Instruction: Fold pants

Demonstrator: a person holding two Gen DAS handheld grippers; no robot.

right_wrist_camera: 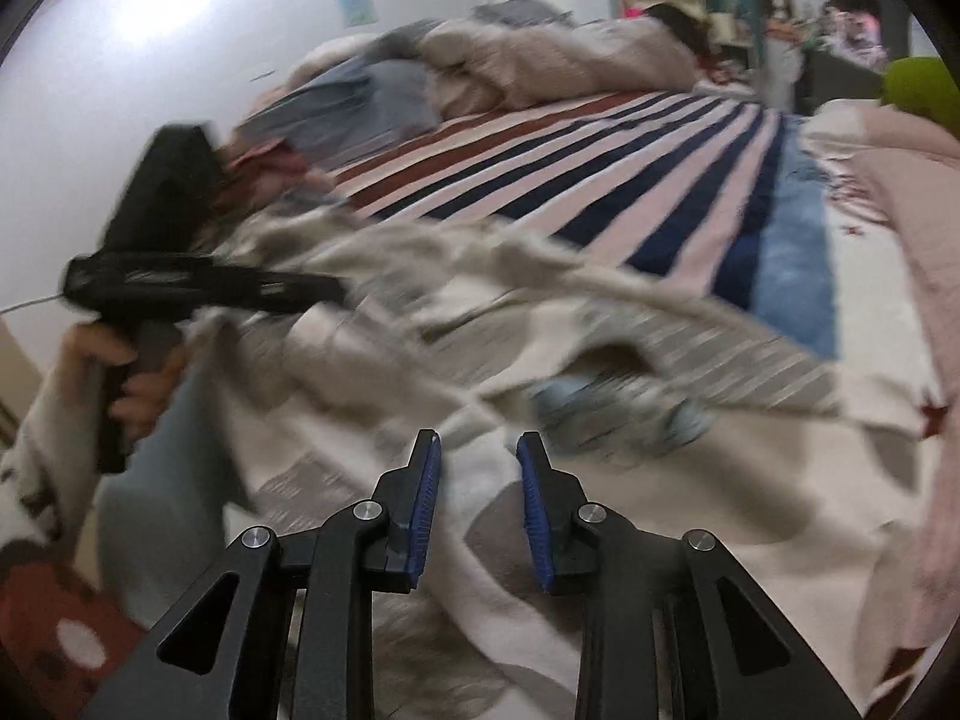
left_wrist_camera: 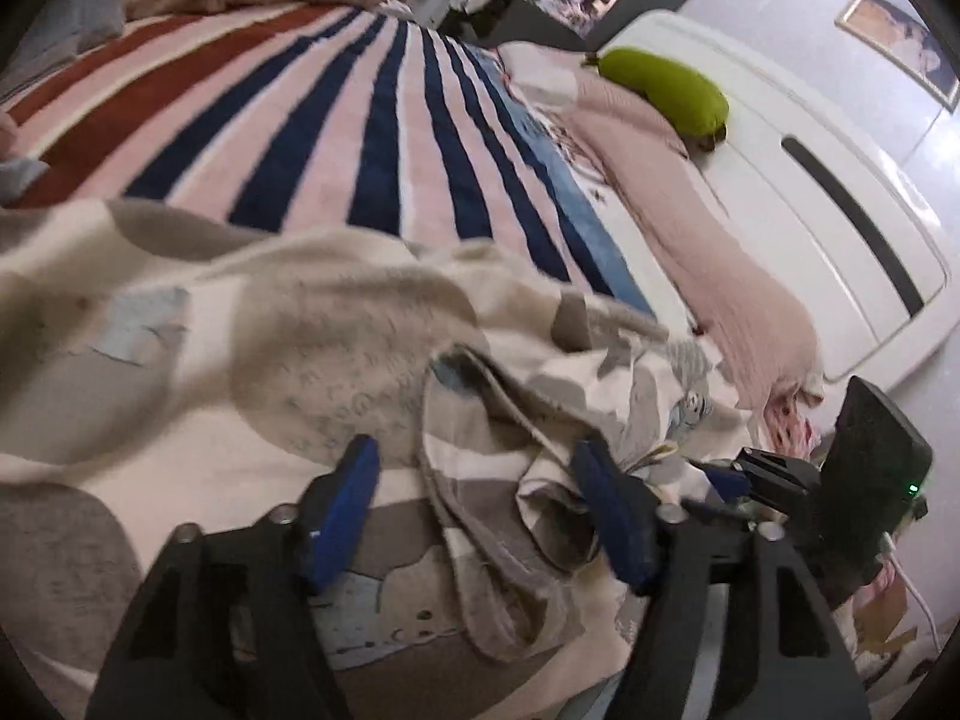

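The pants (left_wrist_camera: 336,324) are cream and grey fleece with cartoon patches, lying rumpled on the striped bed. In the left wrist view my left gripper (left_wrist_camera: 480,468) is open, its blue pads either side of a bunched fold of the pants. The right gripper (left_wrist_camera: 729,474) shows at the right edge there. In the right wrist view the pants (right_wrist_camera: 540,324) are blurred and spread ahead. My right gripper (right_wrist_camera: 478,444) is open with cream cloth lying between its pads. The left gripper (right_wrist_camera: 198,288) is at the left, held in a hand.
A striped blanket (left_wrist_camera: 372,120) in red, pink and navy covers the bed. A green pillow (left_wrist_camera: 666,90) and pink cover (left_wrist_camera: 708,228) lie by the white headboard (left_wrist_camera: 840,228). A heaped duvet (right_wrist_camera: 540,66) lies at the far end.
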